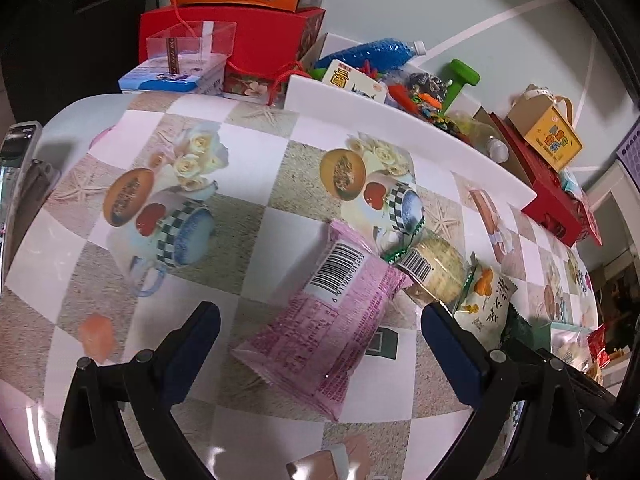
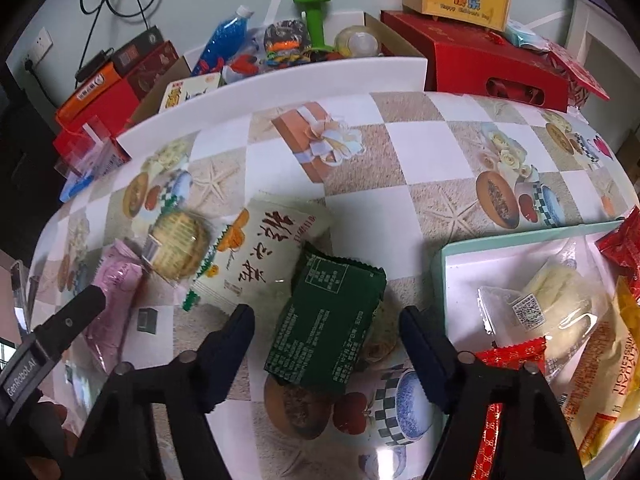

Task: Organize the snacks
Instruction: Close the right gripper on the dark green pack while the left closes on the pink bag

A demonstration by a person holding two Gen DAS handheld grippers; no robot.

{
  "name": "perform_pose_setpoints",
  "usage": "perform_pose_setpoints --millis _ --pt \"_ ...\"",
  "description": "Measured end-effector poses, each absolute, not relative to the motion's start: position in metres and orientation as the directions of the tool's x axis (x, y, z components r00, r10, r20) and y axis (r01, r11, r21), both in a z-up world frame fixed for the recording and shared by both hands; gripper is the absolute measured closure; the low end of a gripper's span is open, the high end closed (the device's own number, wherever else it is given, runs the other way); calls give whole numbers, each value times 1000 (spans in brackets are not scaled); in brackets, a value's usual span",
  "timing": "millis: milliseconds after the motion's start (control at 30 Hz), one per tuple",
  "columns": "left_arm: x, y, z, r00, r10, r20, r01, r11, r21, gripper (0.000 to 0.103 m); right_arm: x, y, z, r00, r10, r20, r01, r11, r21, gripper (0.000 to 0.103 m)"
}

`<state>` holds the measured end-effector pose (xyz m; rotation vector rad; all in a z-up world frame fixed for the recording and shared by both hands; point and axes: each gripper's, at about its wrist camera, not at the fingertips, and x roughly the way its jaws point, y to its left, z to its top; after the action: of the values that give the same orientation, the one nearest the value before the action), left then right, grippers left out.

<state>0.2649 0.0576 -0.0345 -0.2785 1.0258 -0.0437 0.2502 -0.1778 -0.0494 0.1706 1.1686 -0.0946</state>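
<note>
Basically checkered tablecloth [image 2: 420, 148] w/ snacks; left gripper [image 1: 320, 332] & right gripper [image 2: 326, 332] fingers apart.

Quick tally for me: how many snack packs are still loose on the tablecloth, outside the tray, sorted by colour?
Pink pack: 1
Clear pack of round crackers: 1
White pack with orange print: 1
Dark green pack: 1
Total: 4 loose on the tablecloth; the tray was not counted.
</note>
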Motion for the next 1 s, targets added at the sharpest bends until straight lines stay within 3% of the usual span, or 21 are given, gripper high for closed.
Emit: perform_pose_setpoints --millis 167,400,500,733,1000 --pt "266 51 -36 531 -164 -832 -63 971 -231 5 252 -177 -57 379 10 -925 156 985 75 26" --pt "269 44 -40 528 -161 -834 -40 976 -214 20 253 -178 -62 381 22 -924 158 983 89 30" --pt "270 46 -42 523 -155 -838 -52 976 -213 27 253 -181 -63 381 19 -924 166 982 88 35" --pt "269 61 -44 520 -150 -841 -111 964 -241 30 250 -186 -63 380 -7 -925 173 983 64 51" --pt "268 58 -43 498 -149 -854 -92 971 -222 47 245 -180 -62 378 -12 -926 137 990 43 56"
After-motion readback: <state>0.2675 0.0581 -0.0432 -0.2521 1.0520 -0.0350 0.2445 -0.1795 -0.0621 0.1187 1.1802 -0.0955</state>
